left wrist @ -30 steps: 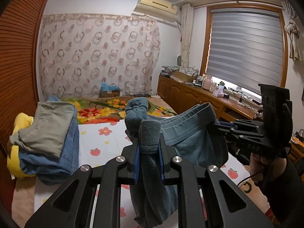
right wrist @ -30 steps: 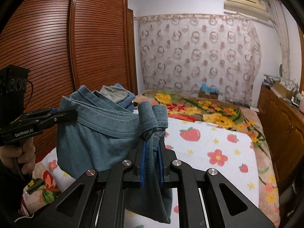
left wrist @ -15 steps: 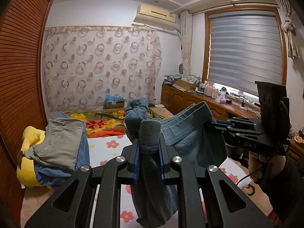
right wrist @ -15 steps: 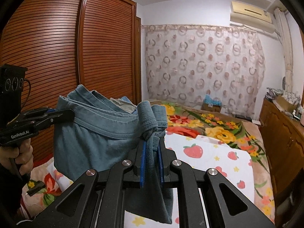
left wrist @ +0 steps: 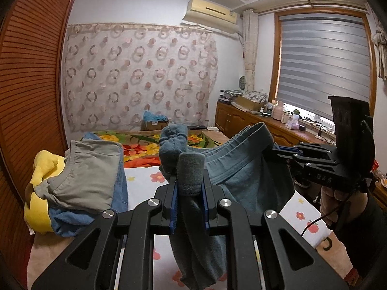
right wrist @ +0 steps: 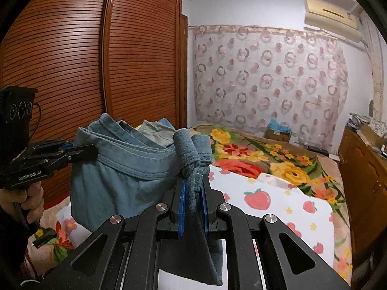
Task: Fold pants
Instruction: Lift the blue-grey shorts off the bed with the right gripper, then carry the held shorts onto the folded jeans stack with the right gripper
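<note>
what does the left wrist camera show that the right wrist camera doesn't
Only the left wrist view shows the window blind and the right gripper from outside. Only the right wrist view shows the left gripper from outside and the full wardrobe doors. Both show the blue pants clamped at the waistband, the folded clothes pile, the bed and the curtain.

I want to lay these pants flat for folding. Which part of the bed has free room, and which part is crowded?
The white fruit-print sheet is bare between the floral blanket and the grippers. The side near the wardrobe is crowded by the clothes pile. Left gripper and right gripper hold the pants in the air.
</note>
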### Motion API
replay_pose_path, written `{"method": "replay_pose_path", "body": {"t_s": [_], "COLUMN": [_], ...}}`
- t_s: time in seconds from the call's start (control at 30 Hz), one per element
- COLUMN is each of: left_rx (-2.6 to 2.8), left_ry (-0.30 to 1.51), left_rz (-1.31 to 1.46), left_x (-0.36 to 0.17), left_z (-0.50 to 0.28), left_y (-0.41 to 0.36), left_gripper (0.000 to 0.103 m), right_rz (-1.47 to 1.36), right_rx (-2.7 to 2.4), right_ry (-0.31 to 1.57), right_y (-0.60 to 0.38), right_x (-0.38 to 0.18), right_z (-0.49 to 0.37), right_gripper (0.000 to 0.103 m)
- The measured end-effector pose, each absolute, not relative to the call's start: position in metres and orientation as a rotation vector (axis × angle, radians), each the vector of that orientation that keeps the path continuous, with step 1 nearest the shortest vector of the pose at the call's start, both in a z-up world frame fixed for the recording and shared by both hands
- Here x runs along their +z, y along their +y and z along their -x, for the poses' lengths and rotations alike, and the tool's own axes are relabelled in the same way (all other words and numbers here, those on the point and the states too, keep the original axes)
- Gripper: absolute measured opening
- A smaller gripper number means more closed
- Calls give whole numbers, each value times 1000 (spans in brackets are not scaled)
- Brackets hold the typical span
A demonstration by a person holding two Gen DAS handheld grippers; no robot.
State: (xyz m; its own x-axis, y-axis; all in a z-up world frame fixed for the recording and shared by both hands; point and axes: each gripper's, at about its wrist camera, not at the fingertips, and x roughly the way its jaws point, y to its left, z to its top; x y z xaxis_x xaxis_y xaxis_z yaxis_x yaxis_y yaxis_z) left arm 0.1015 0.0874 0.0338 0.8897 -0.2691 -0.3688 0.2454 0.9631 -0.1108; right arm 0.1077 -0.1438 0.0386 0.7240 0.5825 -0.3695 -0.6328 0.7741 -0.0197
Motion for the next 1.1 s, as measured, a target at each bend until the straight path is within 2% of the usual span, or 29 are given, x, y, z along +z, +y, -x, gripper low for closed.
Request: {"method": "replay_pose_path", "body": {"t_s": [0.73, 1.1], "left_rx": [-110, -2], "left_ry": [362, 327], "left_rz": [108, 191], "left_x": [33, 14], "left_z": [-145, -163], "left_y": [155, 196], "left_gripper": [17, 17], "right_rz": [241, 350], "right_rx": [808, 871], "right_ry": [304, 248], "right_y": [-96, -45], "right_x": [51, 44], "right_z": [-215, -272], "right_gripper": [11, 11]}}
